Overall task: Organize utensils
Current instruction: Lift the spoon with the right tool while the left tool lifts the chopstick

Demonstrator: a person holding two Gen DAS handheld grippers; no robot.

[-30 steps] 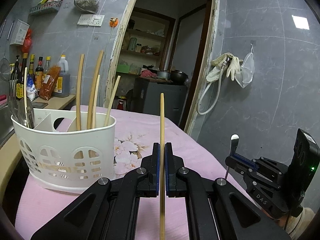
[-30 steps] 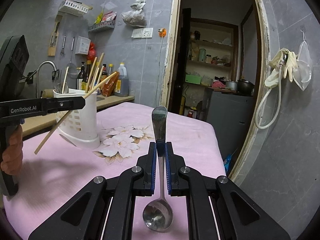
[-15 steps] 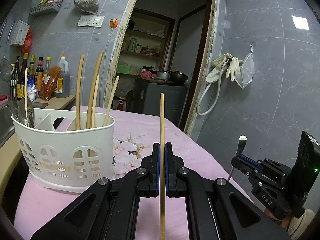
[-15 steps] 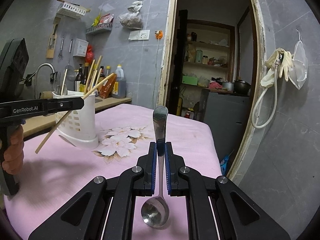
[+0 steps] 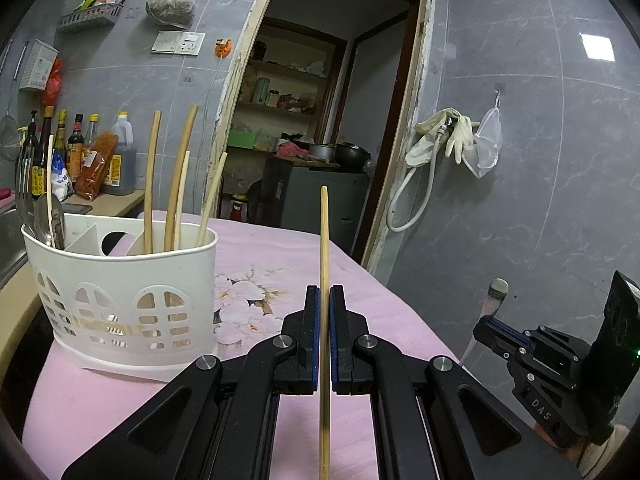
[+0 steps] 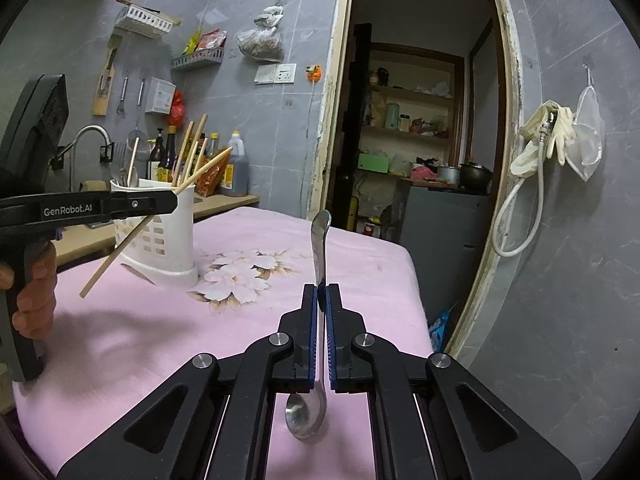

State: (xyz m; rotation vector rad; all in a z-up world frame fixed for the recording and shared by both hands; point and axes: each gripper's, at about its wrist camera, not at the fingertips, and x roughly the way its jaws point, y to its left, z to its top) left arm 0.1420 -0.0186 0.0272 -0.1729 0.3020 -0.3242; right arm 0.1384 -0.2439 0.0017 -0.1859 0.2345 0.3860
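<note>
With the left claw (image 5: 324, 312) clamping a chopstick (image 5: 325, 240) and the right claw (image 6: 320, 312) a spoon (image 6: 316, 320), each should be lowered upright into its own compartment of the holder (image 5: 120, 276) near the table's (image 5: 280, 248) far left corner.

Wooden chopstick (image 5: 324, 264) held upright, steel spoon (image 6: 316, 320) bowl-down, white divided holder (image 5: 120, 292) with chopsticks

A home kitchen: sauce bottles (image 5: 60, 148), sink tap (image 6: 86, 140), tiled walls (image 5: 540, 160).
</note>
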